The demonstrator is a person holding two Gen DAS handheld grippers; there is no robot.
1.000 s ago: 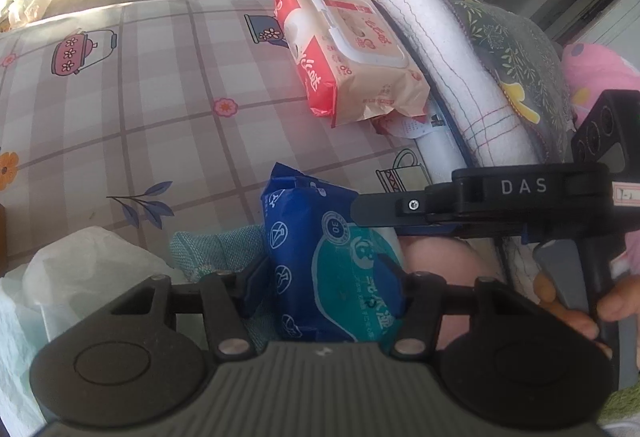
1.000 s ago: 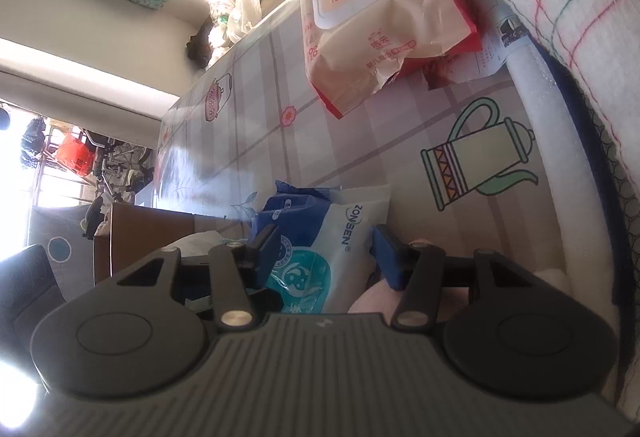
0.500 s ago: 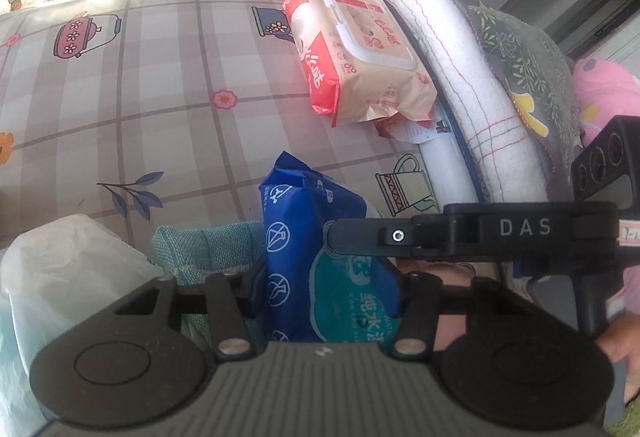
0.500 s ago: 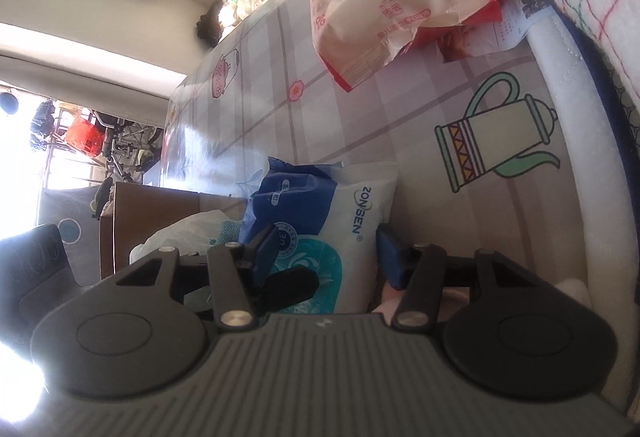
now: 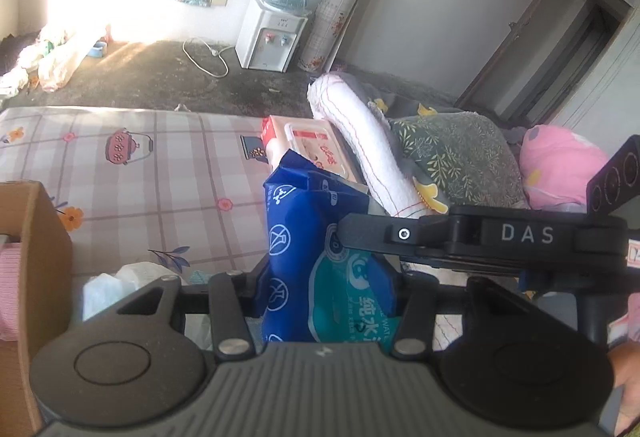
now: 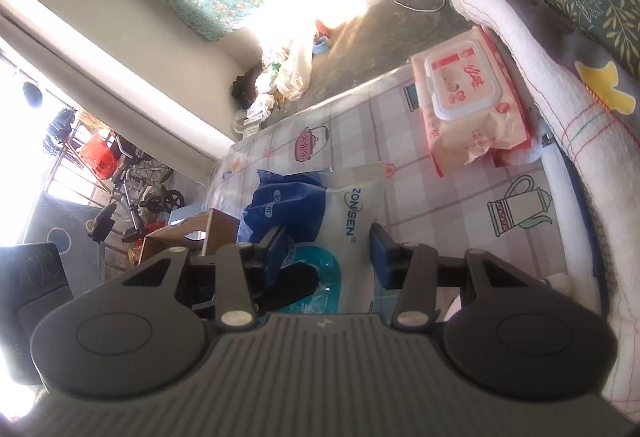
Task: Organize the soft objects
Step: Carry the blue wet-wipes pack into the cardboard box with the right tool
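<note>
Both tongs, left tongs [image 5: 328, 289] and right tongs [image 6: 328, 253], have just been closing and pinch the blue wet-wipe pack [image 5: 320, 261] aloft over the bed [image 5: 160, 173]. I'd keep grips matched, swinging toward the cardboard box [image 5: 36, 237].

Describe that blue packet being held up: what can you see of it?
The blue packet is a soft plastic wet-wipes pack, dark blue with a teal panel, white end and round symbols. It stands on end, crumpled at the top, lifted clear of the checked mat. The left hand-held gripper and the right hand-held gripper both clamp it; their jaws have just been closing.
</note>
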